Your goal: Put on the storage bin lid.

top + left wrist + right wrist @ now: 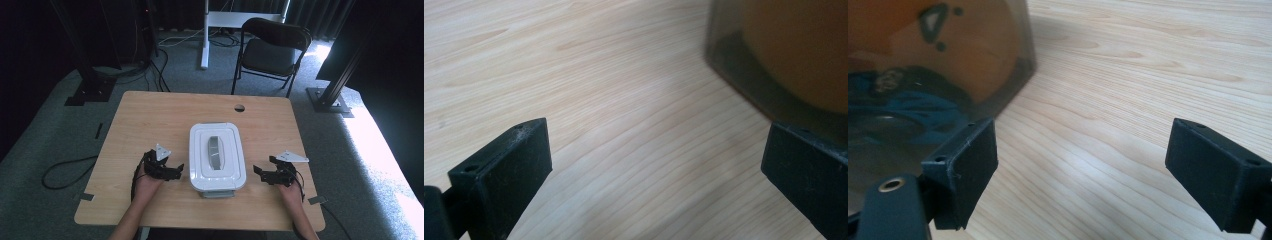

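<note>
A white rectangular plastic storage box [217, 156] with a grey handle [214, 151] set into its lid sits on the light wooden table [150, 120], near the person's edge and about midway across. The left gripper [176, 170] rests on the tabletop just beside the box's left wall, its jaws wide apart with nothing between them. The right gripper [257, 172] lies a little off the box's right wall (pointing inward at it), its jaws likewise spread and empty. In the right gripper view the box's translucent smoky wall [938, 65] stands close by the gripper's jaw.
</note>
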Tool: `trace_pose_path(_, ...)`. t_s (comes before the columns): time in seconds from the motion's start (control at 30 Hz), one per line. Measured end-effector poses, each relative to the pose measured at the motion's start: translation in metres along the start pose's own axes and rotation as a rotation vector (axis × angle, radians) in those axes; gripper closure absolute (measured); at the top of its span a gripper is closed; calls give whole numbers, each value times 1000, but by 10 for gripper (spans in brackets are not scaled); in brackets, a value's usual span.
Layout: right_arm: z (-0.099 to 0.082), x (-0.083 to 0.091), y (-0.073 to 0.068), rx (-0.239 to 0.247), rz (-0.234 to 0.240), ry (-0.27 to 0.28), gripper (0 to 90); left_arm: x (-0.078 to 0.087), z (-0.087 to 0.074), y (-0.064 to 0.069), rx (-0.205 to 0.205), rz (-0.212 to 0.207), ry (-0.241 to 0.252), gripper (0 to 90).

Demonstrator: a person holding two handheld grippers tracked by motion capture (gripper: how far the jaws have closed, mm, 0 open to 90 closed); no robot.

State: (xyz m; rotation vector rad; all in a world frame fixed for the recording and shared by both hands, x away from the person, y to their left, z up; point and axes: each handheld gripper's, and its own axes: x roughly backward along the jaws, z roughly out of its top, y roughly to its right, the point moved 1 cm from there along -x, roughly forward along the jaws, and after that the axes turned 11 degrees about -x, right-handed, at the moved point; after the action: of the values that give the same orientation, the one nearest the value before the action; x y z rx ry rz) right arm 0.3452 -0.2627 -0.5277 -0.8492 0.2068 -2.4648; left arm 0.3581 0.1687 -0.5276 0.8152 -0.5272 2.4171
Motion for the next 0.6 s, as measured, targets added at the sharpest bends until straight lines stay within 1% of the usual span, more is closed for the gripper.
trace_pose_path(0.03,-1,1,1,-3,2,-4,128,2,-1,-1,7,2,2,3)
trace_pose_path(0.07,-1,1,3,-6,-3,-7,128,3,-2,-3,9,15,-1,3)
trace_pose_path(0.13,-3,4,4,-4,-22,-3,129,7,-5,-5,16,16,-1,3)
trace_pose_path(0.2,-5,5,4,5,-42,-2,129,9,-9,-8,13,33,-13,3)
trace_pose_path(0.23,-6,6,4,7,-44,-1,129,11,-11,-9,18,31,-13,3)
trace_pose_path(0.33,-10,6,3,35,-85,-8,128,16,-18,-13,37,38,-10,3)
trace_pose_path(0.4,-12,7,4,36,-84,-16,128,18,-21,-15,45,43,-24,4)
trace_pose_path(0.47,-14,9,5,26,-81,-11,129,21,-24,-16,49,47,-20,4)
trace_pose_path(0.53,-15,12,7,14,-77,0,128,23,-27,-16,52,55,-27,4)
trace_pose_path(0.6,-15,15,8,6,-88,11,129,25,-31,-17,59,52,-25,3)
